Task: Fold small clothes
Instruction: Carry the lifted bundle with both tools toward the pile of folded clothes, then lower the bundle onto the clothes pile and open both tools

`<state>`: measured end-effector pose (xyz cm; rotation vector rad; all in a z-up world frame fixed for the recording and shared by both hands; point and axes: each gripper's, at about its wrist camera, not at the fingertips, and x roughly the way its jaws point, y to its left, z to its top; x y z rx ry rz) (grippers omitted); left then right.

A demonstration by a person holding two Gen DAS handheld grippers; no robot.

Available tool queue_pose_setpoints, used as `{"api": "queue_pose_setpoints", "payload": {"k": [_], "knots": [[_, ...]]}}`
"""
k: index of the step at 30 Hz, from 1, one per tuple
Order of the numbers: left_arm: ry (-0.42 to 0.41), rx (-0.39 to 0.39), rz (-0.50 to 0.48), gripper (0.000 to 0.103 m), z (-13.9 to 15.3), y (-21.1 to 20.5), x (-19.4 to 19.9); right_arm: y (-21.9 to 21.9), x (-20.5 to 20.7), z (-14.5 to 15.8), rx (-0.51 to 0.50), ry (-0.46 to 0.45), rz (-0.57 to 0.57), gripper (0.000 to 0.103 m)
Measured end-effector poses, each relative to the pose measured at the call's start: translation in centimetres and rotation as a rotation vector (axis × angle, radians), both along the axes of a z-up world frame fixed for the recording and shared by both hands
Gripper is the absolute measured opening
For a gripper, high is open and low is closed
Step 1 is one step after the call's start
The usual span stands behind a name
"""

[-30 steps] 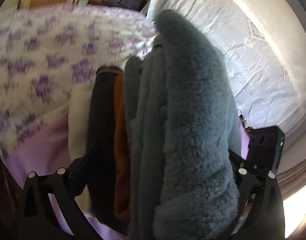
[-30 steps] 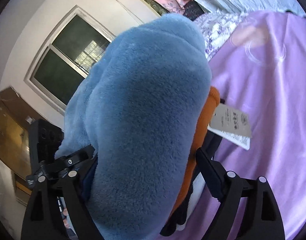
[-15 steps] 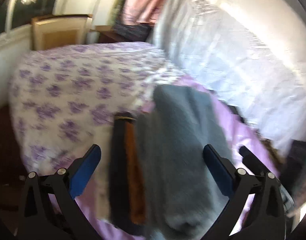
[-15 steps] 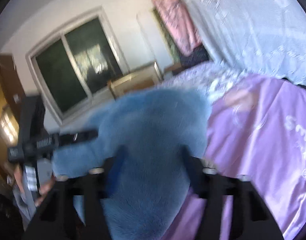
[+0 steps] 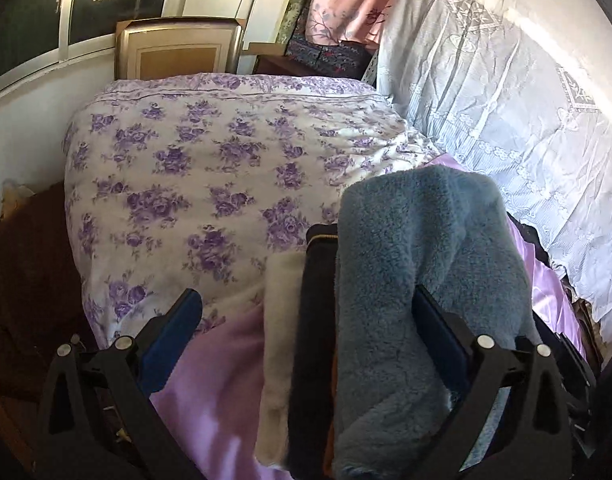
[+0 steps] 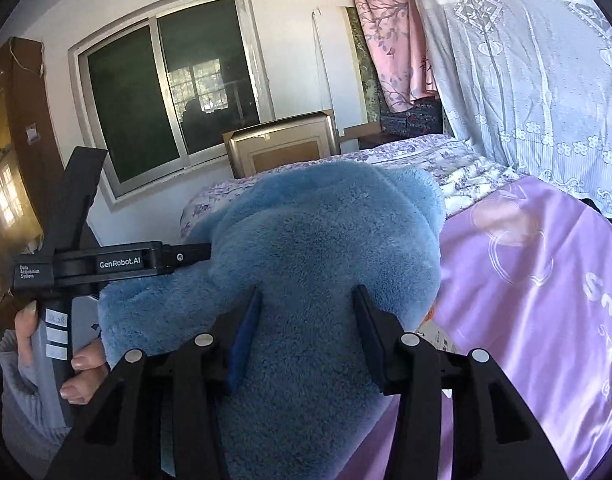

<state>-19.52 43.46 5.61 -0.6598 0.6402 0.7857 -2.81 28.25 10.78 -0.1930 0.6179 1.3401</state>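
My left tongs (image 5: 306, 328) now stand spread wide, their blue pads clear of the cloth on the left side, where 1 second ago they were closed in against the stack of folded clothes. The stack sits on the lilac satin sheet (image 5: 217, 392) of the bed: the blue fleece garment (image 5: 418, 280) on the right, a dark piece (image 5: 314, 320) and a cream piece (image 5: 281, 320) beside it. The right pad touches the fleece; whether it presses in I cannot tell.

My right tongs (image 6: 306, 320) have narrowed; 1 second ago they straddled the whole fleece bundle, and now both fingers (image 6: 245, 328) sink into the blue fleece garment (image 6: 326, 248), pinching a fold of it. A paper tag (image 6: 442, 338) peeks out at the fleece's right edge.

In the right view my left hand (image 6: 45, 360), in a grey sleeve, grips the other handle beside the fleece.

Beyond the stack lies a white quilt with purple flowers (image 5: 209, 168). A white lace curtain (image 5: 526, 120) hangs on the right, pink floral cloth (image 6: 394, 40) in the corner, a dark window (image 6: 165, 92) on the far wall, and a beige headboard (image 5: 177, 52) below it.
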Motion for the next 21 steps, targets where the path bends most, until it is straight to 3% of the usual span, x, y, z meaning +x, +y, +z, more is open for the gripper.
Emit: {"api": "queue_pose_setpoints", "payload": {"k": [8, 14, 16, 21], "knots": [[-0.034, -0.036, 0.003, 0.099, 1.2, -0.7, 1.3, -1.2, 1.6, 1.1, 0.012, 0.022, -0.007, 0.054], [-0.038, -0.020, 0.000, 0.099, 2.3, -1.3, 0.8, -2.6, 2.0, 1.4, 0.039, 0.054, -0.011, 0.059], [-0.022, 0.001, 0.004, 0.099, 2.8, -1.7, 0.8, -2.8, 2.2, 1.5, 0.033, 0.049, -0.017, 0.065], [0.060, 0.136, -0.001, 0.099, 4.7, -4.4, 1.0, -3.3, 3.0, 1.9, 0.000, 0.056, -0.046, 0.075]]}}
